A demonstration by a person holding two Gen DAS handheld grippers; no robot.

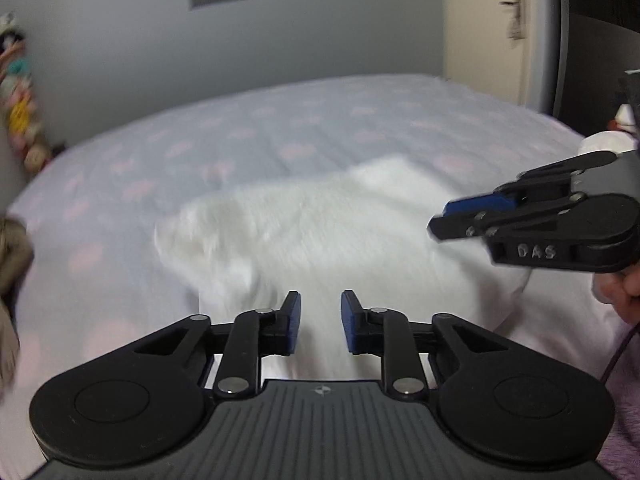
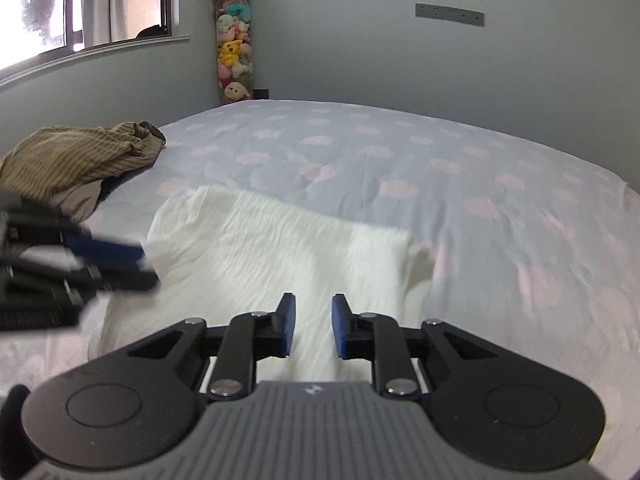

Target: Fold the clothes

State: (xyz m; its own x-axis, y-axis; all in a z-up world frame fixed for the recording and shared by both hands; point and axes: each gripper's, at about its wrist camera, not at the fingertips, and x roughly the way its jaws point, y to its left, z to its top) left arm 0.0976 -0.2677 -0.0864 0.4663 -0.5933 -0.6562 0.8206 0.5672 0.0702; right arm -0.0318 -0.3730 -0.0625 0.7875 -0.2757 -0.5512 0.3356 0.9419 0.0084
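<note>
White garment [image 2: 276,248] lies spread on the spotted bedsheet [image 2: 460,168], with the left gripper [image 1: 320,322] and right gripper [image 2: 313,326] both above its near edge, jaws parted and holding nothing, and brown striped clothes [image 2: 76,156] heaped well apart

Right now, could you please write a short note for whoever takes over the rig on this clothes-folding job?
Left gripper: jaws open, holding nothing, above the near edge of the white garment.
Right gripper: jaws open, also holding nothing, over the same garment.
The white garment lies on the bedsheet, seemingly partly folded; how many folds cannot be told.
A brown striped garment sits crumpled and unfolded at the bed's left side.
Done: at most part of the white garment's folding.
Left: probably finish the white one, then fold the brown one.
</note>
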